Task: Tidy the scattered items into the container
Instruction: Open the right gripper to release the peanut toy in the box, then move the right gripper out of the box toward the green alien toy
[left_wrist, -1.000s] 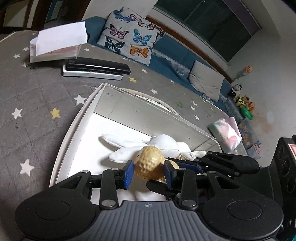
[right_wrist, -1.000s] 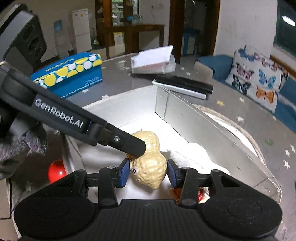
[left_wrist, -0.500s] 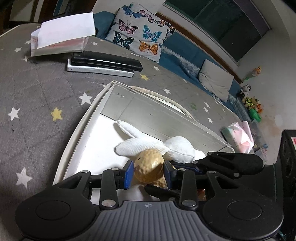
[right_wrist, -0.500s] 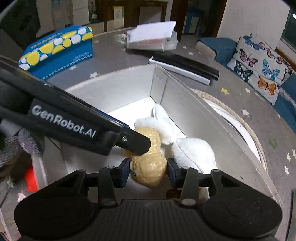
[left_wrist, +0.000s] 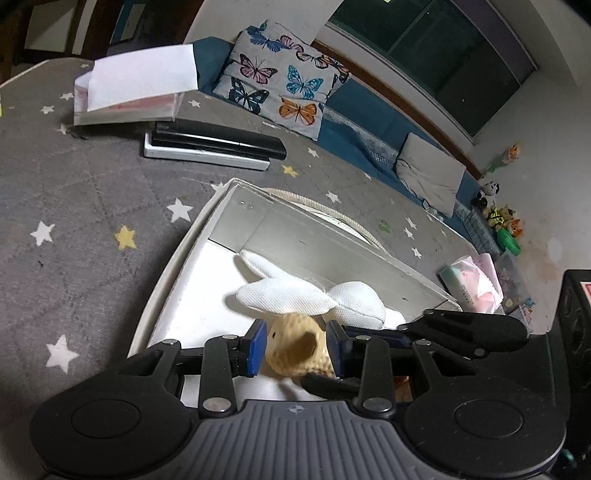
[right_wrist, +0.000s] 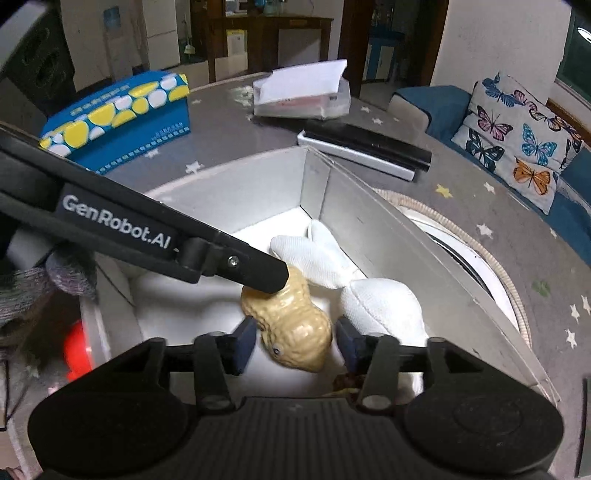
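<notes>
The white container (right_wrist: 436, 254) stands on the grey star-patterned tabletop (left_wrist: 85, 206) and serves as the reference for all positions below. Inside the container, near its front edge, lies the tan peanut toy (right_wrist: 295, 325), resting beside and partly against the white plush rabbit (right_wrist: 376, 295), which lies along the container's long grey wall. The left hand-held gripper (left_wrist: 297, 345) reaches into the container with its blue pads on either side of the peanut toy; the pads appear to press the toy's two flanks, so this gripper is clamped on it. The right hand-held gripper (right_wrist: 295, 345) also points down into the container with the same peanut toy between its jaws; its jaws are opening, and a visible gap separates each pad from the toy. A red ball (right_wrist: 77, 350) lies just outside the container's left wall in the right wrist view. Beyond the container's far corner lies a black-and-white flat box (left_wrist: 214, 149), and farther back a clear case holding white paper (left_wrist: 136, 88). A blue box with yellow and white spots (right_wrist: 118, 118) stands behind the container's left side. A tissue pack (left_wrist: 474, 282) lies past its right end.
</notes>
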